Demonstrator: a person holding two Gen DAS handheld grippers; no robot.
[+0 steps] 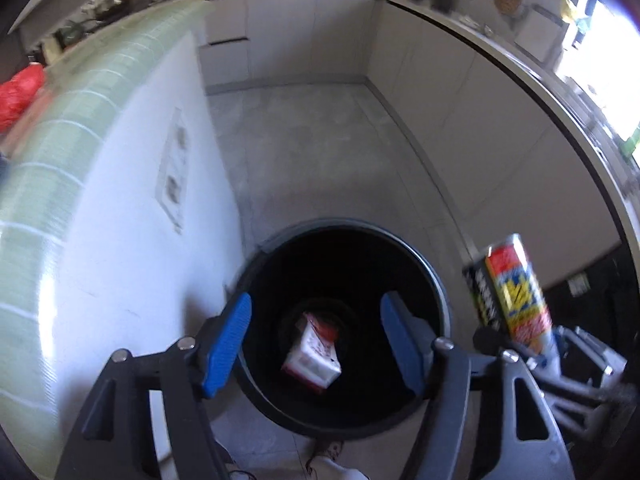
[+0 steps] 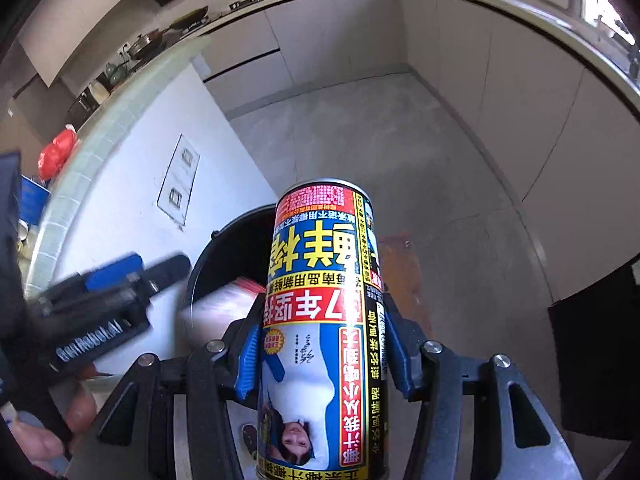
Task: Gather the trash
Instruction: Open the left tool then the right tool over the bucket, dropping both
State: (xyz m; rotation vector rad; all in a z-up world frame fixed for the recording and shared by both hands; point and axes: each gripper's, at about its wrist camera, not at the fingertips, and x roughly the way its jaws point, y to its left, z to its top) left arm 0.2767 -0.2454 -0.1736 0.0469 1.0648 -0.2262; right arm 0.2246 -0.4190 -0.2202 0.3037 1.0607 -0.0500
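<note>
A black round bin (image 1: 438, 280) stands on the floor directly below my left gripper (image 1: 316, 312). That gripper is open, with nothing between its blue pads (image 1: 230, 340). A red-and-white carton (image 1: 312, 354) shows inside the bin, clear of both pads. The right wrist view catches it as a blurred red-and-white shape (image 2: 224, 300) at the bin's mouth (image 2: 218, 248). My right gripper (image 2: 322, 320) is shut on a tall printed drink can (image 2: 320, 280), upright between its pads. In the left wrist view the can (image 1: 516, 292) is just right of the bin.
A white counter side (image 1: 132, 240) with a green tiled top (image 1: 60, 128) rises close on the left, with a red bag (image 1: 20, 96) on it. White cabinets (image 1: 460, 92) line the back and right. A shoe (image 1: 326, 454) is near the bin. Grey floor (image 1: 304, 152) lies beyond.
</note>
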